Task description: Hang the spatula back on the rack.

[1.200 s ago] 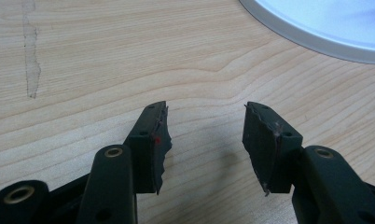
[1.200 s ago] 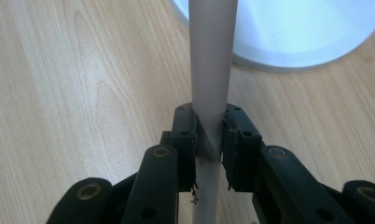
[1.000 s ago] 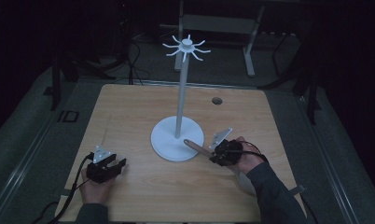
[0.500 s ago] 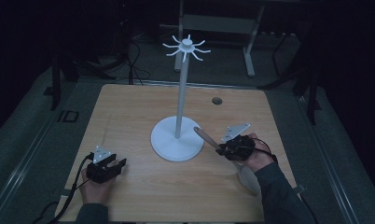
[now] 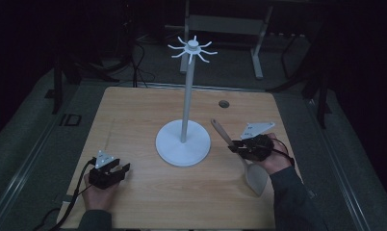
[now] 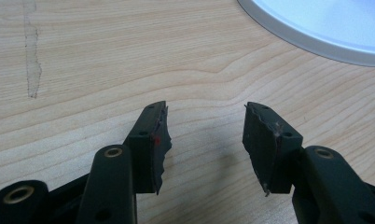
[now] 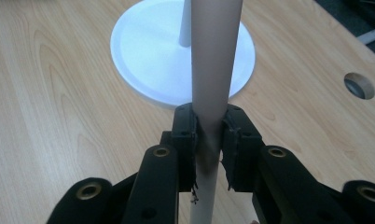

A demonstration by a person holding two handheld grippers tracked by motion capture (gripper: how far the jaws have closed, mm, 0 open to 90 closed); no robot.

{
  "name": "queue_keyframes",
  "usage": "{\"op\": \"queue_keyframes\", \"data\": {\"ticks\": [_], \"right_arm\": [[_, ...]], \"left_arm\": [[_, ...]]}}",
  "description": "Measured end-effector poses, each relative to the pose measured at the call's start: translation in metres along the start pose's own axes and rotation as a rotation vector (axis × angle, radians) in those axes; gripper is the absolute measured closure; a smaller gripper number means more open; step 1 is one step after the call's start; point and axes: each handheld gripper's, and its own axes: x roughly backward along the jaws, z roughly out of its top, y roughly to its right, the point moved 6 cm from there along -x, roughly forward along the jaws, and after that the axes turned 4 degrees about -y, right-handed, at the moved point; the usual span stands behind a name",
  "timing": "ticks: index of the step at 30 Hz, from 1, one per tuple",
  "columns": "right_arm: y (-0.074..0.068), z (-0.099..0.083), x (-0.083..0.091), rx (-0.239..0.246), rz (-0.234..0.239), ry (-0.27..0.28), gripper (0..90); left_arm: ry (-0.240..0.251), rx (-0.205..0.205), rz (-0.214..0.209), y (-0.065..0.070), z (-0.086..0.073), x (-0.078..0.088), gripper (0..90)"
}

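Bare table (image 5: 134,120) left of the white stand (image 5: 183,142); its pole and round base mid-table, just beside the right gripper (image 5: 236,147).

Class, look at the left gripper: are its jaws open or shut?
Open. The left gripper shows a wide gap between its jaws, with bare wooden table between them and nothing held.

High view looks forward and down over the whole table (image 5: 134,115). Both gripper views sit low, close above the wood; all three catch the stand's white base (image 5: 183,143).
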Motion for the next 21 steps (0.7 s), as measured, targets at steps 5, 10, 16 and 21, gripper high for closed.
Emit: {"op": "queue_keyframes", "data": {"ticks": [5,10,16,21], "right_arm": [[0.003,0.003,0.006,-0.017,-0.011,0.034,76.2],[0.004,0.009,0.013,-0.019,-0.019,0.060,76.1],[0.004,0.016,0.020,-0.024,-0.032,0.108,76.2],[0.003,0.022,0.023,-0.028,-0.043,0.140,76.2]], "left_arm": [[0.000,-0.001,-0.002,0.000,0.000,0.000,50.2],[0.003,0.002,-0.008,0.000,0.000,0.000,50.2],[0.006,0.005,-0.012,0.000,0.000,0.001,50.0],[0.008,0.006,-0.015,0.000,0.000,0.001,49.7]]}}
